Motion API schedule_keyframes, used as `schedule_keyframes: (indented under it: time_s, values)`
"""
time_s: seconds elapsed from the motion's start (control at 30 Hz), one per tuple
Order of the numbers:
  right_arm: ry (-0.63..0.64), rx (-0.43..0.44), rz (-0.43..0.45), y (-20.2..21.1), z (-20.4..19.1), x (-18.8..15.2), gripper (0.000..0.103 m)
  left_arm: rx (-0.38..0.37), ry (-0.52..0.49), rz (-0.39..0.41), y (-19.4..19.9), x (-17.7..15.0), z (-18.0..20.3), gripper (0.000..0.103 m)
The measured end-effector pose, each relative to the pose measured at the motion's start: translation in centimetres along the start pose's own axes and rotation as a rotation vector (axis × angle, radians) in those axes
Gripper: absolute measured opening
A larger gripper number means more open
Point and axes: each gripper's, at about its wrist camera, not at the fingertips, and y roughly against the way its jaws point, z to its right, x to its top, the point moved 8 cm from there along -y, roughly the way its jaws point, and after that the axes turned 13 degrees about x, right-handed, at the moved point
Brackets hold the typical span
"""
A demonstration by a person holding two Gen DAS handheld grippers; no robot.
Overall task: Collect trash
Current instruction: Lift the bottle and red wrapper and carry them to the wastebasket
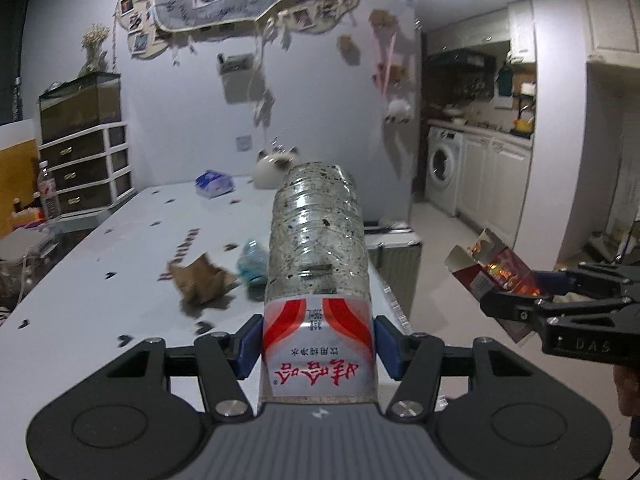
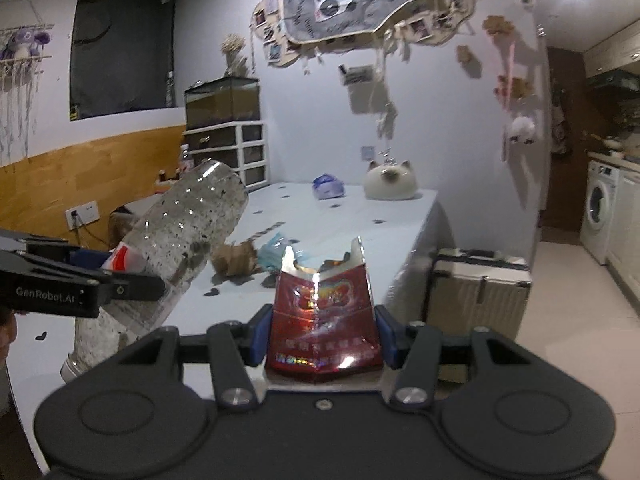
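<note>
Gripping a clear plastic bottle [image 1: 318, 240] around its red-and-white label, the left gripper [image 1: 318, 346] has both blue pads pressed against the bottle's sides, with the bottle's base pointing away from the camera over the white table [image 1: 100, 300]. From the right wrist view the same bottle [image 2: 192, 224] tilts up to the right above the table's near left edge, its cap end hanging low. The right gripper [image 2: 323, 334] is clamped on an opened red cigarette pack [image 2: 324, 320], pads pinching its two side edges, the torn flap standing up. Seen from the left wrist, that pack [image 1: 496, 268] is held off the table's right edge, over the tiled floor.

On the table, just beyond the bottle, lie a crumpled brown paper scrap [image 1: 200, 280] and, touching or just beside it, a crumpled teal mask [image 1: 252, 262]. Near the table's far end sit a blue tissue pack [image 1: 214, 184] and a white cat-shaped ornament [image 2: 390, 184]. A ribbed pale suitcase [image 2: 480, 292] stands on the floor against the table's right side.
</note>
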Motion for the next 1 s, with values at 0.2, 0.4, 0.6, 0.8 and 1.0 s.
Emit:
schedule_keyframes:
  time_s: [0.2,0.4,0.6,0.8,1.0]
  values:
    - [-0.010,-0.076,0.039,4.5,2.5,-0.1,0.053,-0.072,0.004,0.037,1.5,0.4,4.3,0.059]
    - [-0.041,-0.175,0.063,9.7,6.5,-1.6,0.053,-0.176,-0.010,0.061,2.5,0.5,10.4,0.059]
    - [-0.105,-0.255,0.082,14.5,10.9,-4.3,0.053,-0.279,-0.053,0.046,2.7,-0.5,17.8,0.059]
    - [-0.157,-0.331,0.082,18.5,15.3,-7.3,0.053,-0.363,-0.077,0.033,2.7,-1.5,24.5,0.059]
    - [-0.234,-0.391,0.072,20.9,19.5,-10.6,0.053,-0.411,-0.052,-0.020,0.7,-2.9,29.8,0.059]
